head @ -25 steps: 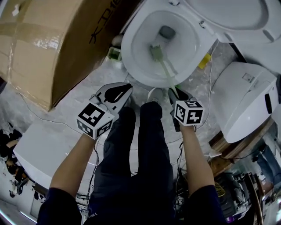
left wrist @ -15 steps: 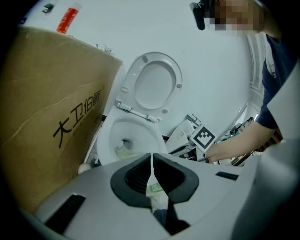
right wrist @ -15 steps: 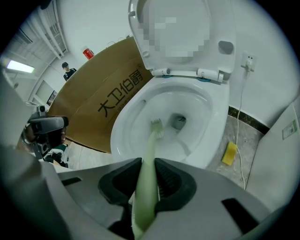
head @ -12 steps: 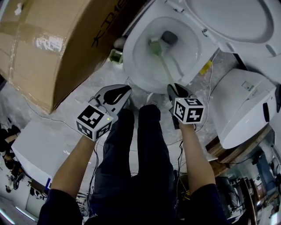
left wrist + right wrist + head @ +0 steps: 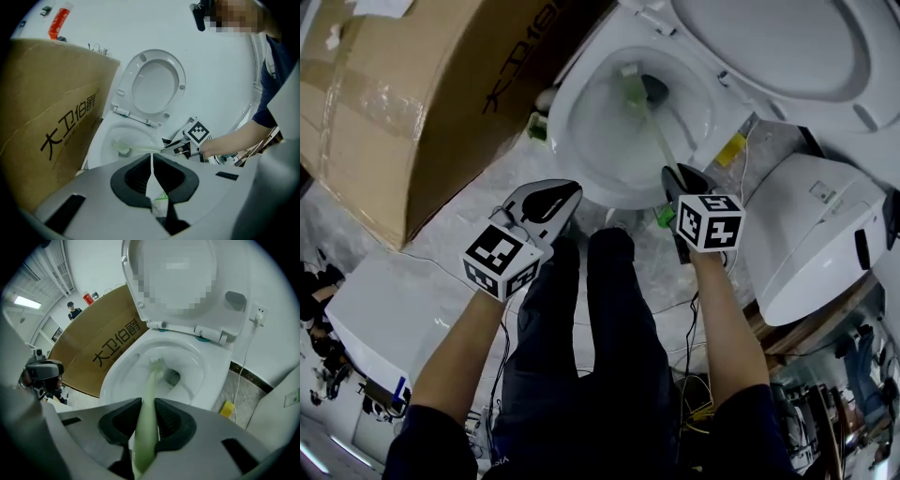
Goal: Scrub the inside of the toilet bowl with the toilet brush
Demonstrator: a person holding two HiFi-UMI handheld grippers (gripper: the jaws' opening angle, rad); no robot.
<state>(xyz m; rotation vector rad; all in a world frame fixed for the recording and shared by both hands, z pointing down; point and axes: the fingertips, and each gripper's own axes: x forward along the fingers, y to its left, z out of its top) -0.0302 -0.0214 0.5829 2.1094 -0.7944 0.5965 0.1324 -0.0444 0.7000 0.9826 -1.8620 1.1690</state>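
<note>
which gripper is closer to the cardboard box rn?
Left. The left gripper hangs beside the cardboard box; the right gripper sits farther away at the toilet bowl rim, clamping the toilet brush.

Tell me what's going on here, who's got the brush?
A person stands over the toilet, a gripper in each hand. The right gripper is shut on the green brush, whose head is down inside the bowl, by the drain hole. The left gripper is shut on nothing and hangs left of the bowl, near a cardboard box.
</note>
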